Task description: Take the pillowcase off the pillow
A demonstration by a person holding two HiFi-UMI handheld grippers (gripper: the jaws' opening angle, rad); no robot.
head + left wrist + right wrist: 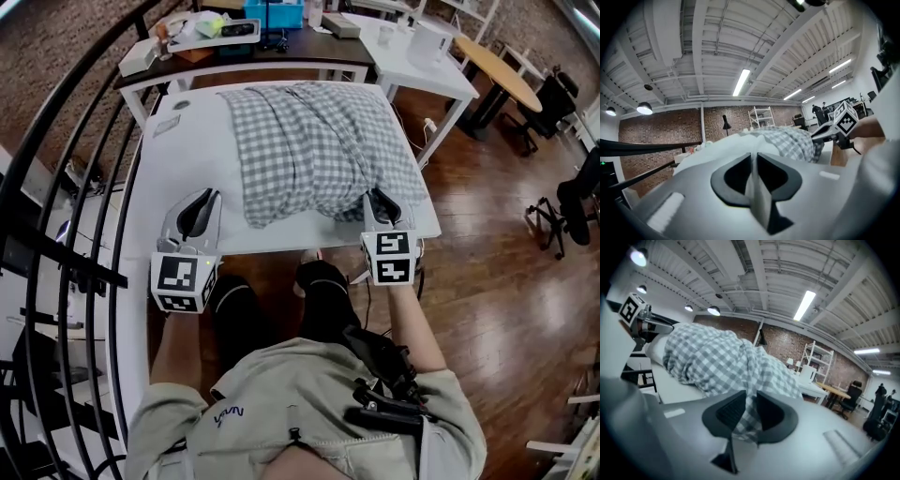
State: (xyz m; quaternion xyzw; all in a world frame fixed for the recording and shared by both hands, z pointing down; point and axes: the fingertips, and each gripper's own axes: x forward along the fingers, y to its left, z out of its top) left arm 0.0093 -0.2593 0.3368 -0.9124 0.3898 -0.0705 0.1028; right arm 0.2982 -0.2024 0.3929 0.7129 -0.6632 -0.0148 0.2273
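Observation:
A pillow in a grey-and-white checked pillowcase (319,150) lies across the white table (187,169). At its near right corner my right gripper (380,204) is shut on a fold of the checked cloth. In the right gripper view the cloth (712,357) runs down into the gap of that gripper (751,397) and fills it. My left gripper (199,202) rests on bare tabletop left of the pillow, not touching it. In its own view the left gripper (753,157) shows a narrow slit with nothing in it, and the pillowcase (792,140) lies ahead to the right.
A black curved railing (84,187) runs close along the table's left side. Behind the table stand a cluttered dark desk (244,37) and a white desk (422,56). A round wooden table (506,70) and office chairs (572,197) stand at right on the wood floor.

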